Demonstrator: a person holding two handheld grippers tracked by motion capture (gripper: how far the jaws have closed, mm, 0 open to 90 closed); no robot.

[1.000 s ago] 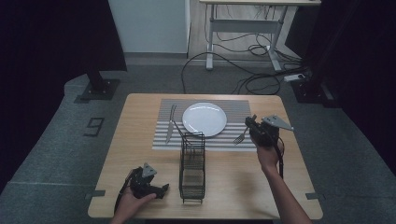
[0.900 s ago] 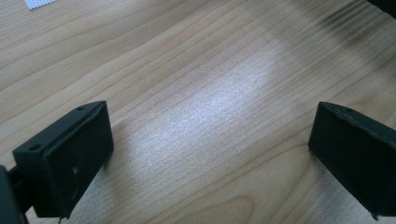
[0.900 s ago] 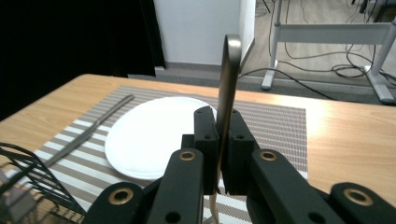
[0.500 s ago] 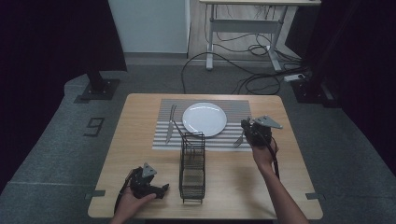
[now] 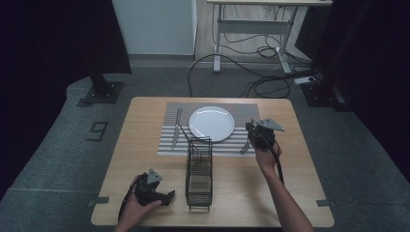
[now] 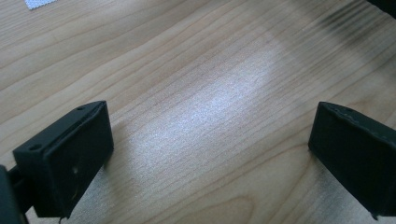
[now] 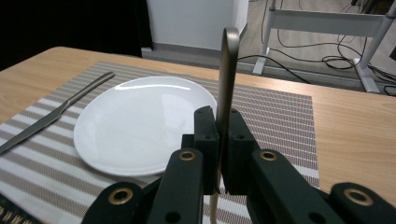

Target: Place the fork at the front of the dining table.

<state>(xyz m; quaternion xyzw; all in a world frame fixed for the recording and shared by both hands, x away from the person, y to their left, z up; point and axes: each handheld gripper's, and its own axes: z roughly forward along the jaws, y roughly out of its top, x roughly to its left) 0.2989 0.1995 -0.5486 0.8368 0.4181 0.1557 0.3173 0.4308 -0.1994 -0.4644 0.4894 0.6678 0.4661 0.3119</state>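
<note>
Clamping a slim silver metal utensil handle (image 7: 228,79) between shut jaws, the right gripper (image 7: 218,140) holds it upright just beside the round white ceramic plate (image 7: 140,123), over the grey-and-white striped woven placemat (image 7: 280,112); its working end hangs below, near the mat's right edge. Left gripper (image 5: 153,189) sits wide open, holding nothing, low over the light wooden table (image 6: 205,93). Readable marking: a "9" on the grey floor (image 5: 98,130). Black wire rack (image 5: 199,173) stands mid-table; silver knife (image 7: 56,114) lies left of plate. Dark curtains, cables behind.

a lab or studio: black curtains (image 5: 58,38), floor cables (image 5: 256,72), stand bases (image 5: 101,92).
</note>
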